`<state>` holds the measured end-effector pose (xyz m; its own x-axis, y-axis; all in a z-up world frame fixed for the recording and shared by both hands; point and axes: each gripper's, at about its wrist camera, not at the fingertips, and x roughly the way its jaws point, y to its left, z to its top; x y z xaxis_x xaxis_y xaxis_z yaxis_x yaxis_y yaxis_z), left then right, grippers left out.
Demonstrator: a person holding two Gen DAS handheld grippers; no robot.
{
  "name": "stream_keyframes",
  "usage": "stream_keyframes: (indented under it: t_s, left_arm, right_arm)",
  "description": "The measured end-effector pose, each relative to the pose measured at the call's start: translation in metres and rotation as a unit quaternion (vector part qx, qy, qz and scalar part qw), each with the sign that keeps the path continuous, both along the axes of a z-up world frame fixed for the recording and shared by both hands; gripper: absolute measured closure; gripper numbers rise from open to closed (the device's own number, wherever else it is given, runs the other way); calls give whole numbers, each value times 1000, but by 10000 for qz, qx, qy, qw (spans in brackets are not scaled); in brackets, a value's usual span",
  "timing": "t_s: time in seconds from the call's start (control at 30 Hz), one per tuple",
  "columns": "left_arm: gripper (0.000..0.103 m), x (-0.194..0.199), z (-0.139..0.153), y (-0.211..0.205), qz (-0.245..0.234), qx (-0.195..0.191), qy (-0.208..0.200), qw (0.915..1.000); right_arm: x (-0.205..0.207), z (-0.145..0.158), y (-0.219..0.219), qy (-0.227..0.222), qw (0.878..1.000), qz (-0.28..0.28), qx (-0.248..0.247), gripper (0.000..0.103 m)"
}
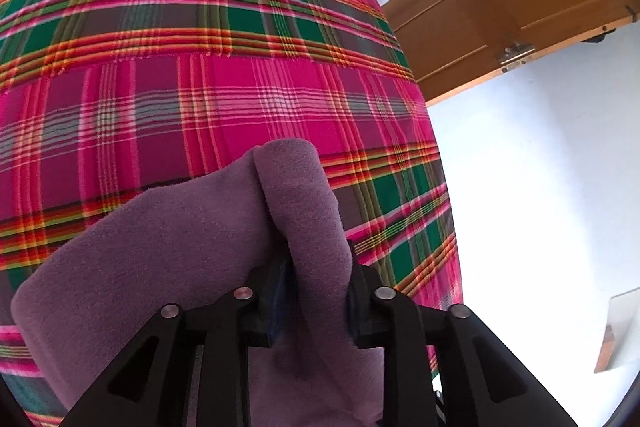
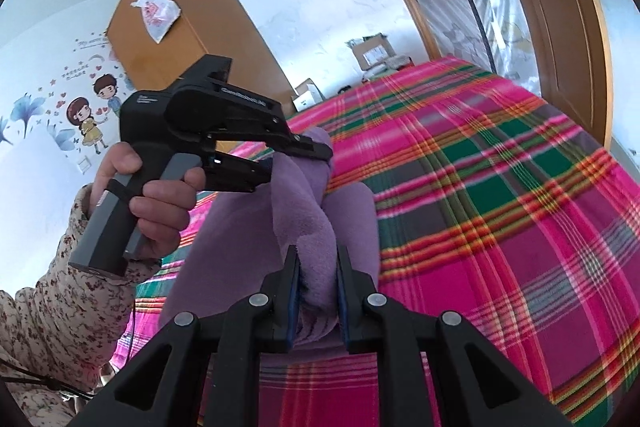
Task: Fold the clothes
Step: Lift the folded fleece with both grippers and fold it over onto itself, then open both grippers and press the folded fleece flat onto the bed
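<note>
A purple fleece garment lies bunched on a bed covered by a pink, green and red plaid sheet. My left gripper has a thick fold of the fleece filling the gap between its pads. In the right wrist view that left gripper holds the fold raised above the bed, gripped by a hand. My right gripper is shut on another fold of the same garment, just below and in front of the left one.
The bed's edge drops to a white floor on the right. A wooden door stands beyond it. A wardrobe with a plastic bag and cardboard boxes stand at the bed's far end. A floral sleeve is at lower left.
</note>
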<state>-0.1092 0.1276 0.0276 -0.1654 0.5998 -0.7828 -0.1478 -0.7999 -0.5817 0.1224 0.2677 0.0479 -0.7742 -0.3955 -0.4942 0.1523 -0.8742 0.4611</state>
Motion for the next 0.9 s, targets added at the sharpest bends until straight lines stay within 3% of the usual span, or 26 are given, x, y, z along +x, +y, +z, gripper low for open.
stream_keyframes:
  t_s: [0.27, 0.43, 0.5, 0.67, 0.9]
  left_arm:
    - [73, 3, 0, -2, -201, 115, 29, 9997]
    - [60, 19, 17, -11, -316, 75, 512, 9982]
    - [60, 26, 25, -17, -336, 47, 735, 9967]
    - [60, 46, 35, -41, -165, -158, 1140, 9932]
    - [60, 73, 24, -85, 273, -70, 1106, 9935]
  right_arm:
    - [1, -14, 8, -236, 9995, -126, -145, 85]
    - [3, -19, 9, -294, 9992, -260, -105, 87]
    - [4, -21, 10, -309, 9990, -284, -130, 88]
    - [7, -26, 16, -398, 9981, -369, -294, 88]
    - [11, -23, 17, -383, 9981, -379, -303, 88]
